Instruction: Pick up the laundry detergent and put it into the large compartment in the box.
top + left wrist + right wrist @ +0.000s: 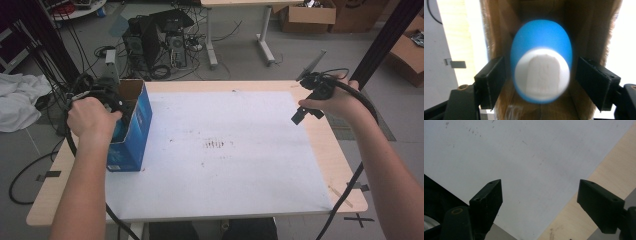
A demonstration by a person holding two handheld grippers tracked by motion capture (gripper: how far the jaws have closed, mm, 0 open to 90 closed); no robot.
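Pale wooden worktop (pixel 330 150) is covered for most of its area by a white sheet (pixel 225 150), lightly marked near the centre; cabling and computer equipment are seen on the floor beyond. An open-topped blue cardboard box (pixel 135 125) stands upright at the left edge of the sheet. Inside it, a blue egg-shaped object with a white end (pixel 541 62) is seen, blurred, between the brown inner walls.

The step in hand is judged to be the retrieval of this object from the box. It would best be done with the jaws centred on the widest part and closed gently, since a rounded surface is likely to slip.

The left gripper (pixel 540 82) is spread wide, its jaws on either side of the object with gaps visible; nothing is pinched. The right gripper (pixel 306 114) is held above the right edge of the sheet, jaws spread and empty.
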